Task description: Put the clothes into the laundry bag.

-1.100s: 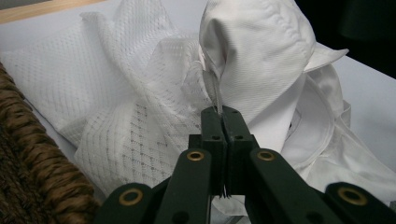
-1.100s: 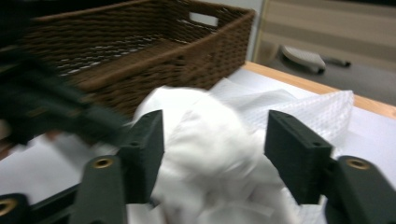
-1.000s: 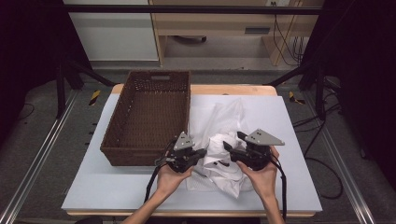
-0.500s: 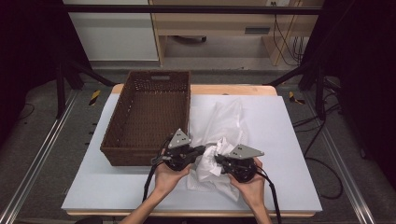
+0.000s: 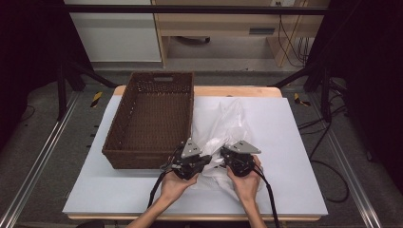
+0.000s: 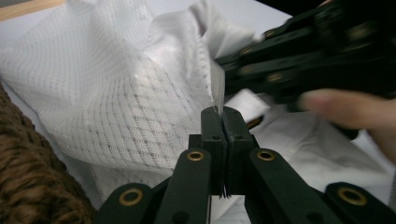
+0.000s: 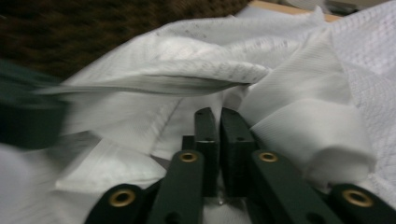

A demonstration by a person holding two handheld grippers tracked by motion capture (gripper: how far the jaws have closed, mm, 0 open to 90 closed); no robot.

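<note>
A white mesh garment (image 5: 229,121) lies crumpled on the pale table top, right of a brown wicker basket (image 5: 152,109). At its near end, my left gripper (image 5: 209,160) is shut on a thin edge of the garment (image 6: 116,107), which rises from between the pads (image 6: 223,112). My right gripper (image 5: 222,159) points at it from the right, tips close to the left ones. Its jaws (image 7: 219,114) closed and have just eased slightly apart. A narrow dark slit stays between them, against folds of the garment (image 7: 303,130). Whether cloth is pinched there is hidden.
The basket's near wall (image 5: 138,159) stands just left of my left hand and holds nothing. The table's front edge (image 5: 190,216) runs close behind both forearms. Cables trail from each gripper toward me.
My right gripper came down and leftward from above the cloth to meet the left gripper's tips. The left gripper kept its hold and barely moved.
</note>
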